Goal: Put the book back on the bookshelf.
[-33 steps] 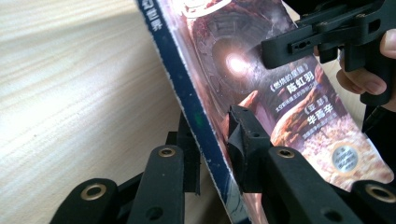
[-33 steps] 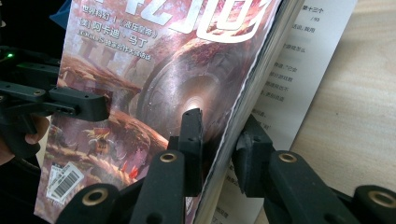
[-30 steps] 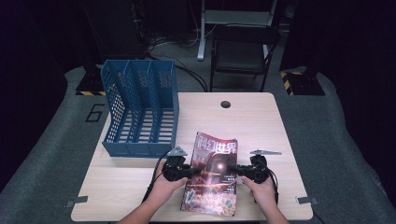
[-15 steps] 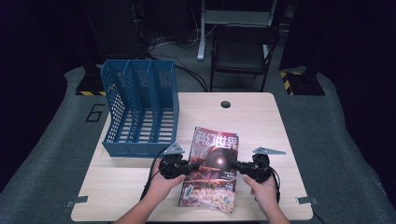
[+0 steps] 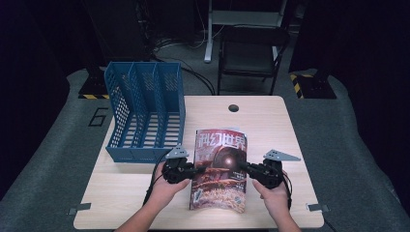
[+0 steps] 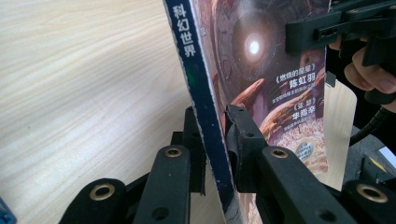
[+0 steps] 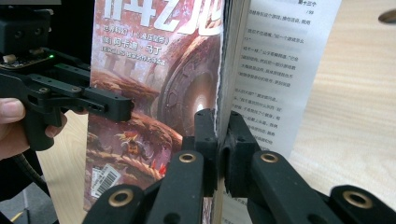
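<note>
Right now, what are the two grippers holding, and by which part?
Both hold the magazine: left gripper clamps its spine edge, right gripper clamps its open page edge.

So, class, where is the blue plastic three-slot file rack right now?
In the high view the blue plastic three-slot file rack stands on the wooden table's far left, just beyond the left gripper and the glossy magazine.

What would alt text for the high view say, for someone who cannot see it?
Two hands, each with a black hand-held gripper, left and right, clamp the side edges of a glossy magazine with a red and brown cover above a pale wooden table. A blue plastic three-slot file rack stands at the table's back left.
</note>
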A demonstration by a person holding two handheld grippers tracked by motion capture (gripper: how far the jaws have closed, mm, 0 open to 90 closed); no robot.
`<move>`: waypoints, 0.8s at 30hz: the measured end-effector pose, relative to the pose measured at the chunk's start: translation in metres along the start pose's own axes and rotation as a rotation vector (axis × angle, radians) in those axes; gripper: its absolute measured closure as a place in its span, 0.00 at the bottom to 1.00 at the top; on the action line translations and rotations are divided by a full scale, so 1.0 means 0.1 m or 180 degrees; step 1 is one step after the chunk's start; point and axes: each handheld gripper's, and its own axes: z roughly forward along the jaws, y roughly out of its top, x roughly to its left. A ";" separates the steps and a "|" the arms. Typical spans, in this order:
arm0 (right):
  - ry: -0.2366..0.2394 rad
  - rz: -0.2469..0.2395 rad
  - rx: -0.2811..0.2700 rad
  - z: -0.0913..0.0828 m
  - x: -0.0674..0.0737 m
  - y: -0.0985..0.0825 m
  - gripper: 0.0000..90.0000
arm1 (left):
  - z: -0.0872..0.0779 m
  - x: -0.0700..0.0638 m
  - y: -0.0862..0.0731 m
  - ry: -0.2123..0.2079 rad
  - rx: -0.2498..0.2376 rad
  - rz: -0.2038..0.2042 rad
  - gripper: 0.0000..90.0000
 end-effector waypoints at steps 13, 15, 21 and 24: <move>-0.0112 -0.0199 -0.0119 -0.07 0.08 0.11 0.96 | -0.07 -0.08 0.05 0.0035 -0.0037 0.0185 0.91; -0.0145 -0.0226 -0.0170 -0.08 0.10 0.11 0.96 | -0.08 -0.12 0.05 0.0089 -0.0075 0.0254 0.91; -0.0168 -0.0307 -0.0248 -0.09 0.11 0.11 0.96 | -0.06 -0.13 0.03 0.0172 -0.0109 0.0391 0.91; -0.0210 -0.0348 -0.0227 -0.06 0.11 0.09 0.96 | -0.05 -0.12 0.00 0.0180 -0.0101 0.0436 0.91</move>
